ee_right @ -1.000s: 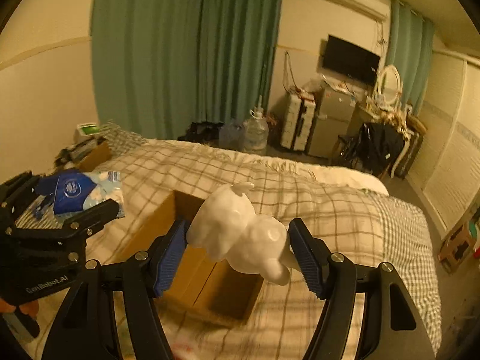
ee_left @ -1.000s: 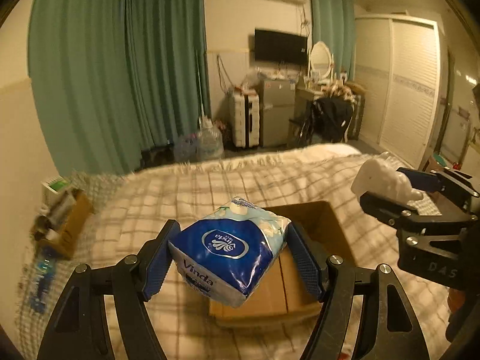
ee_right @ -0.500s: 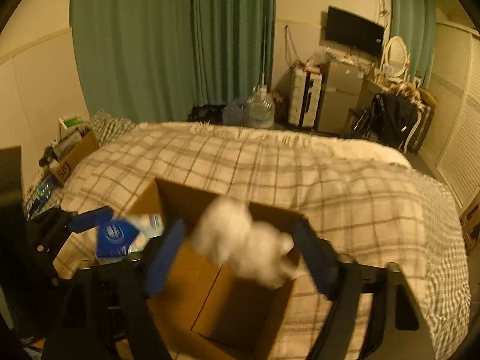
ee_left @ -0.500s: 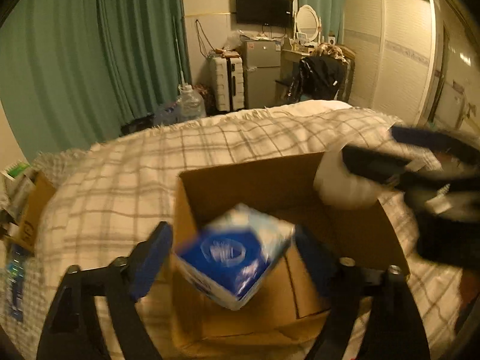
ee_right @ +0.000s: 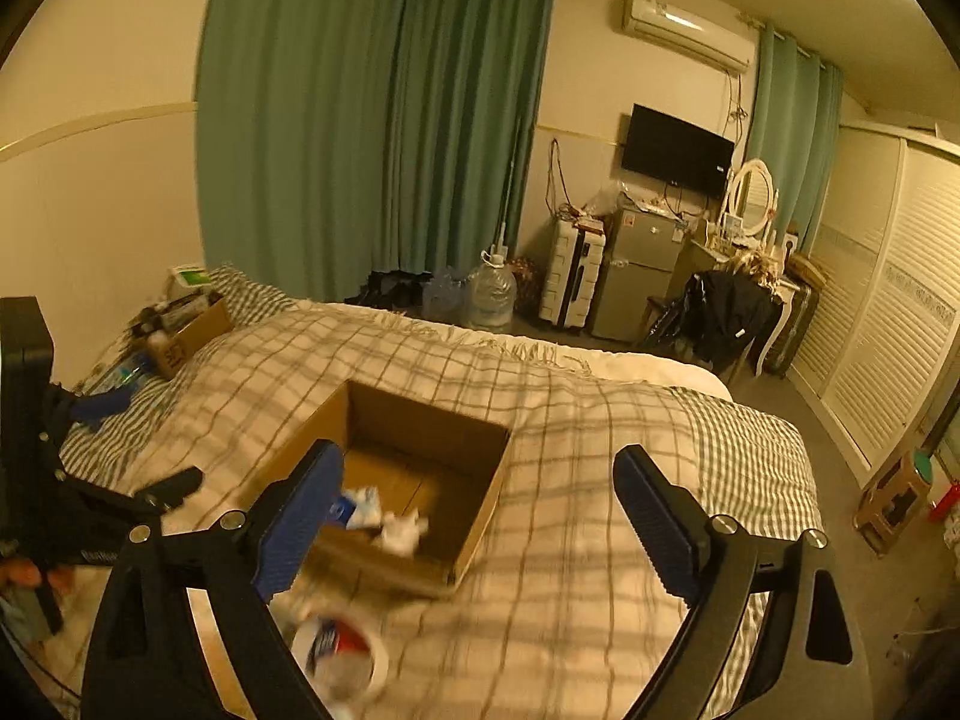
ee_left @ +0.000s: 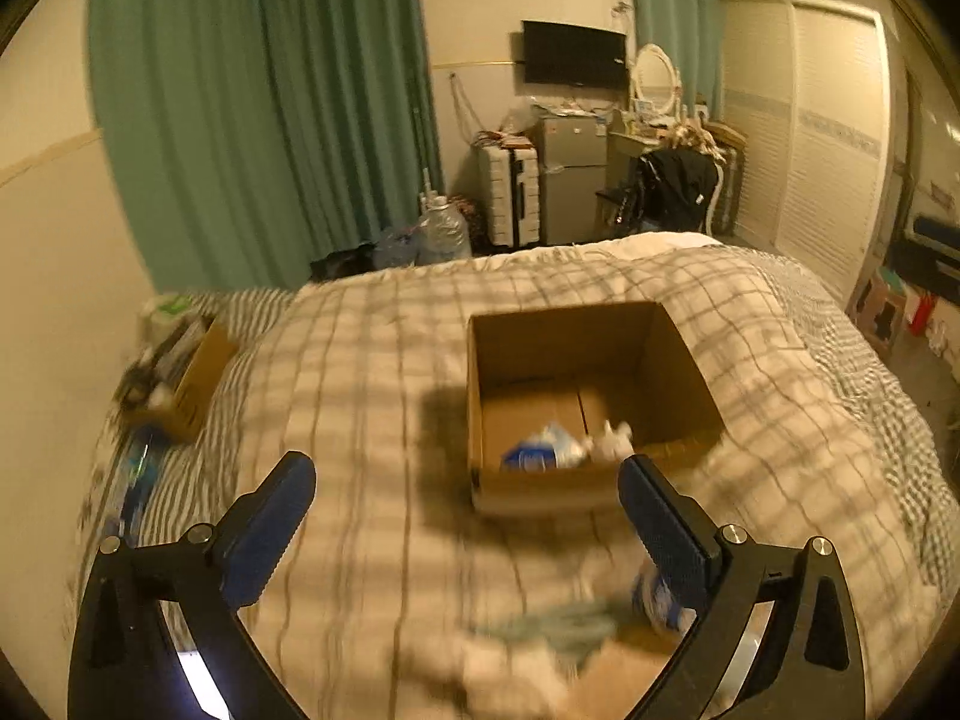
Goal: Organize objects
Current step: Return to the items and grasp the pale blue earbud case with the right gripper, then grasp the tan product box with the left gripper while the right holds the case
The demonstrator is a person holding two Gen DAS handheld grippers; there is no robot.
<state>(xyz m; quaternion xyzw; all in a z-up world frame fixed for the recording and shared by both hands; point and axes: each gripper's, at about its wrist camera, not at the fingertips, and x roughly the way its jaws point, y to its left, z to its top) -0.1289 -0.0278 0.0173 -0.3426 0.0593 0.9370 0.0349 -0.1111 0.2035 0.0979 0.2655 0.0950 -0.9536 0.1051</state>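
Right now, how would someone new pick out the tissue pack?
Find the bed with the checked cover, then the open cardboard box on it. Inside, against the box's near wall, lies the tissue pack: blue and white, beside an all-white soft toy.

Light: dim and warm, a yellow-amber cast over both views.
Shadows: a dark patch falls on the bed (ee_left: 372,372) just left of the cardboard box (ee_left: 576,336); the box's inside is dark too.
Blur: heavy smear along the bottom of both views; a round white object (ee_right: 345,654) by the right wrist is streaked.
Sharpness: the curtains (ee_right: 372,120) and far wall read fairly clear.
Distortion: strong fisheye bend, black corners ringing each frame.
Glare: a bright white patch low left in the left wrist view.
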